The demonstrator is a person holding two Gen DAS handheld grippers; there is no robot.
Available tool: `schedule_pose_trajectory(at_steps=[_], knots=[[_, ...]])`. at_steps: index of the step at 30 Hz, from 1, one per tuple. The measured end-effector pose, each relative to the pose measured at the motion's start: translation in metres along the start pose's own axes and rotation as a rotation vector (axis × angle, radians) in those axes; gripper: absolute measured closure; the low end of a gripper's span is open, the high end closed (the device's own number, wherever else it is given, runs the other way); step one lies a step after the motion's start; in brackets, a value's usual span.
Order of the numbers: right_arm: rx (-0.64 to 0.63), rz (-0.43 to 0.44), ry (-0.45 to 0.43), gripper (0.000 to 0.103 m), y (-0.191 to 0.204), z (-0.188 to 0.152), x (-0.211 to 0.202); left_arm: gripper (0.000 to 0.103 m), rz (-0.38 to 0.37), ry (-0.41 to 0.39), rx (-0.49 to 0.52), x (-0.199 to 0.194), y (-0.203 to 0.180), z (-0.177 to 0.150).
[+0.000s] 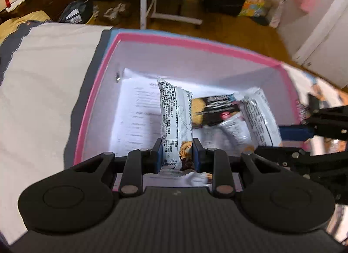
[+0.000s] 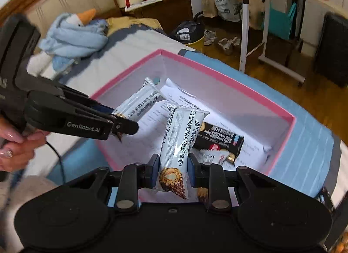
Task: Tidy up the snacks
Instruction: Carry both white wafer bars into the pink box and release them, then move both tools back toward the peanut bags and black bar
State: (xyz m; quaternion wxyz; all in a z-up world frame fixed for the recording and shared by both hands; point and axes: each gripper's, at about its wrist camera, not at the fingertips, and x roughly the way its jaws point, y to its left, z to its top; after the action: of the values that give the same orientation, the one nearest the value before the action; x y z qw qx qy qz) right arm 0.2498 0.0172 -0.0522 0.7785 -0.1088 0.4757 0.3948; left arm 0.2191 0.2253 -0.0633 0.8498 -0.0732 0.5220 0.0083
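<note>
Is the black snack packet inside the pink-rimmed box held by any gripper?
No. The black snack packet lies loose on the paper in the box; each gripper is shut on a white wafer packet instead.

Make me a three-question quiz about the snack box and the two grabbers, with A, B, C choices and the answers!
1. Where does the black snack packet lie?
A. On the blanket
B. Inside the box
C. On the floor

2. What colour is the box's rim?
A. Pink
B. Green
C. Yellow

3. What is the left gripper doing?
A. Hanging open with nothing in it
B. Pinching the box's rim
C. Shut on a white snack bar

Answers:
1. B, the packet rests on the printed paper at the bottom of the box.
2. A, a pink band runs along the top of the walls.
3. C, the bar sits squeezed between both fingers; the right gripper clamps another white bar the same way.
</note>
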Motion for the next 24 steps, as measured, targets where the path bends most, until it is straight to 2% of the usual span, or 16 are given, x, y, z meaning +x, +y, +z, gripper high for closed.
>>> schedule_pose_trajectory(at_steps=[5, 9, 10, 12, 16, 22, 24], knots=[[0.01, -0.042, 0.049, 0.072, 0.002, -0.006, 0.022, 0.077, 0.067, 0.02, 0.02, 0.024, 0.003, -0.002], [0.028, -0.072, 0.058, 0.07, 0.001, -0.009, 0.031, 0.074, 0.087, 0.034, 0.018, 0.034, -0.001, -0.002], [0.028, -0.087, 0.047, 0.068, 0.002, -0.009, 0.032, 0.074, 0.088, 0.039, 0.02, 0.035, -0.002, -0.002], [0.014, -0.108, 0.023, 0.059, 0.003, -0.01, 0.029, 0.074, 0.094, 0.039, 0.02, 0.035, -0.004, -0.004], [0.044, -0.095, -0.064, 0.052, -0.005, -0.012, 0.006, 0.063, 0.116, 0.011, 0.058, 0.023, -0.013, -0.005], [0.166, -0.06, -0.218, 0.052, -0.021, -0.04, -0.06, 0.062, 0.085, -0.053, 0.131, -0.019, -0.032, -0.012], [0.177, -0.073, -0.249, 0.051, -0.024, -0.051, -0.082, 0.062, 0.058, -0.071, 0.157, -0.034, -0.042, -0.013]])
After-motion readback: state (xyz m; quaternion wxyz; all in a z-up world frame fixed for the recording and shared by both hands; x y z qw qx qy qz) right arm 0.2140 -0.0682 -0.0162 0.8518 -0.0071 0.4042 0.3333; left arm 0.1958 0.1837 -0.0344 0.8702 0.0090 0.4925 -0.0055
